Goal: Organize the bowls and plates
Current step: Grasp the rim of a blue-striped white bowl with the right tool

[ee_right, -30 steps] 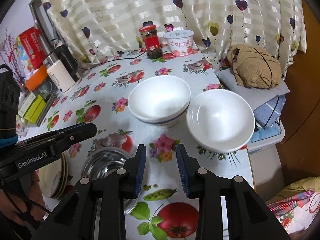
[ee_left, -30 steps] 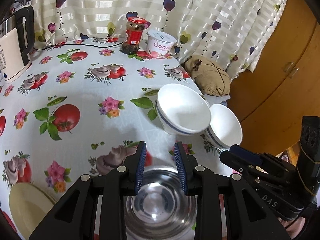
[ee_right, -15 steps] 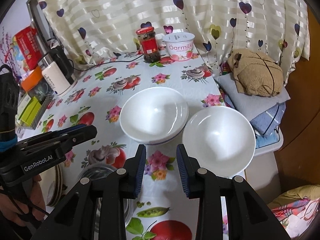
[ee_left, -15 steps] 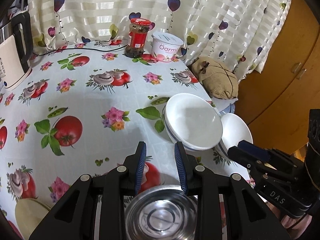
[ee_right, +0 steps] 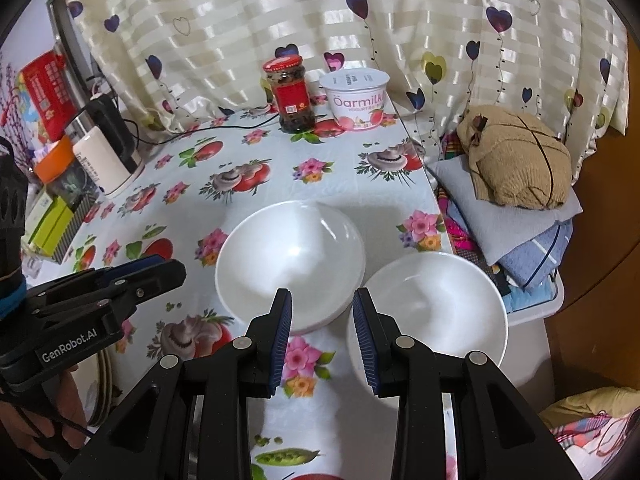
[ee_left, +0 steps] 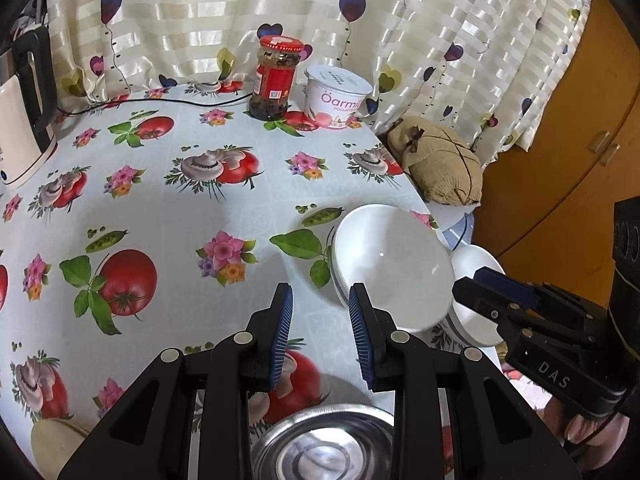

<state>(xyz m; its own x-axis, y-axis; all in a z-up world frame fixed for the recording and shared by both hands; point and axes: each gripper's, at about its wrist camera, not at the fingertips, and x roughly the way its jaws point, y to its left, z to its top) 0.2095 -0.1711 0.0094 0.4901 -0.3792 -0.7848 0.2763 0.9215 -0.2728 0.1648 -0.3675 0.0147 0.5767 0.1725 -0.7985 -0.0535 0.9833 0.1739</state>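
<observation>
Two white bowls stand side by side near the table's right edge: a left bowl and a right bowl. A steel bowl lies under my left gripper, which is open and empty, just left of the left white bowl. My right gripper is open and empty, low between the two white bowls. A stack of cream plates sits at the near left.
A red-lidded jar, a yogurt tub and a kettle stand at the back of the flowered tablecloth. A brown bundle on folded cloths lies off the table's right edge.
Both grippers have moved forward over the table. The white bowls are now closer to each gripper, and the steel bowl has slid lower in the left view. Both stay open.
</observation>
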